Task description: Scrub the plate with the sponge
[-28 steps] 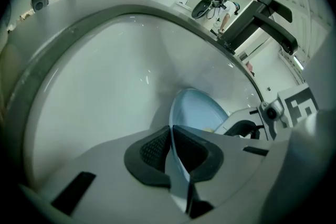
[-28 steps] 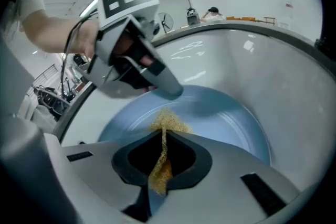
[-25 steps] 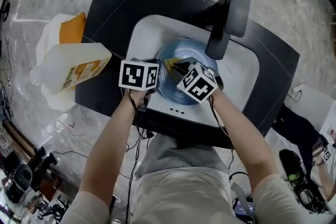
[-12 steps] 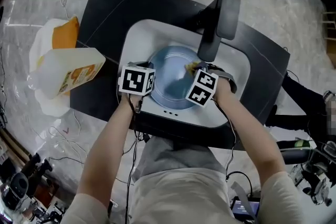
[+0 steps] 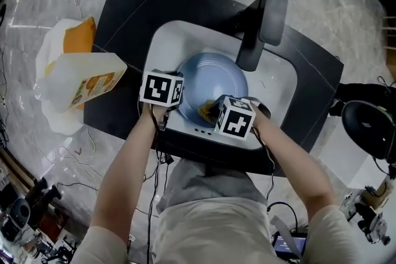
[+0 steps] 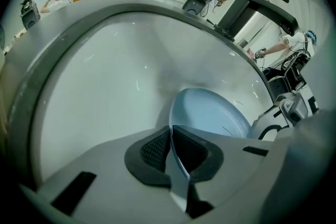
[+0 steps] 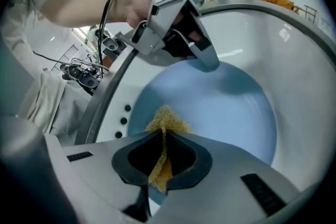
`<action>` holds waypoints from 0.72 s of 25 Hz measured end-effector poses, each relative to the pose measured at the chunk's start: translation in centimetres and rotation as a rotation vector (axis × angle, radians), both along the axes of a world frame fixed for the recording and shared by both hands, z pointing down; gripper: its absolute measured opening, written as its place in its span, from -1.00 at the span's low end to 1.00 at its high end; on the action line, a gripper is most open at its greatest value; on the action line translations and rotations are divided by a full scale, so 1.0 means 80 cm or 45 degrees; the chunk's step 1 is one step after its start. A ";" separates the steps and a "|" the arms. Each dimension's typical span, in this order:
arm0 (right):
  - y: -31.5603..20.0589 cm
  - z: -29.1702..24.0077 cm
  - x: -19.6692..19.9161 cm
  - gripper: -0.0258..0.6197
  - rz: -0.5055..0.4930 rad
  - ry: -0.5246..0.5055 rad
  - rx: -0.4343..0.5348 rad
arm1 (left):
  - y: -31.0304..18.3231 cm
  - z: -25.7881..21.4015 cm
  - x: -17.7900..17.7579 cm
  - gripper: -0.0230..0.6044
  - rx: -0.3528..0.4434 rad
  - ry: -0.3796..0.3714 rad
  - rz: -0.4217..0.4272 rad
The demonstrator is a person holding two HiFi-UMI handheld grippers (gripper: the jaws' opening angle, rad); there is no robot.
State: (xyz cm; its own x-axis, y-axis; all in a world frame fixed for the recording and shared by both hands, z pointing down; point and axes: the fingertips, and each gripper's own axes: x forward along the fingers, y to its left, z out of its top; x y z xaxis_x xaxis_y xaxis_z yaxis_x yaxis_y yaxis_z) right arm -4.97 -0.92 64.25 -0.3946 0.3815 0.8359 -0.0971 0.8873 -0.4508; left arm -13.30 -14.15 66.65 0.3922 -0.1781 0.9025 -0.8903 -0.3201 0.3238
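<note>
Left hand-held gripper clenched on left rim of plate, frame centre in head view. Right hand-held gripper grasping sponge, sponge on plate near its lower edge. Plate in sink, set in dark counter. Faucet upper right of plate.

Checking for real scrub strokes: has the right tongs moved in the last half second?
Yes. The right tongs, shut on the sponge, drew away from the faucet toward the sink's near rim.
</note>
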 end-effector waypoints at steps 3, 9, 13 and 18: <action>-0.008 -0.003 -0.046 -0.78 0.059 -0.116 0.065 | 0.005 0.000 -0.001 -0.83 -0.022 0.019 -0.033; -0.055 0.009 -0.076 -0.78 0.180 -0.186 0.162 | -0.003 -0.010 -0.003 -0.83 -0.034 0.072 -0.089; -0.120 0.027 -0.057 -0.78 0.343 -0.136 0.308 | 0.008 -0.010 0.005 -0.82 -0.050 0.080 -0.046; -0.173 0.046 -0.017 -0.77 0.572 -0.017 0.389 | 0.008 -0.007 0.003 -0.82 0.004 0.004 -0.017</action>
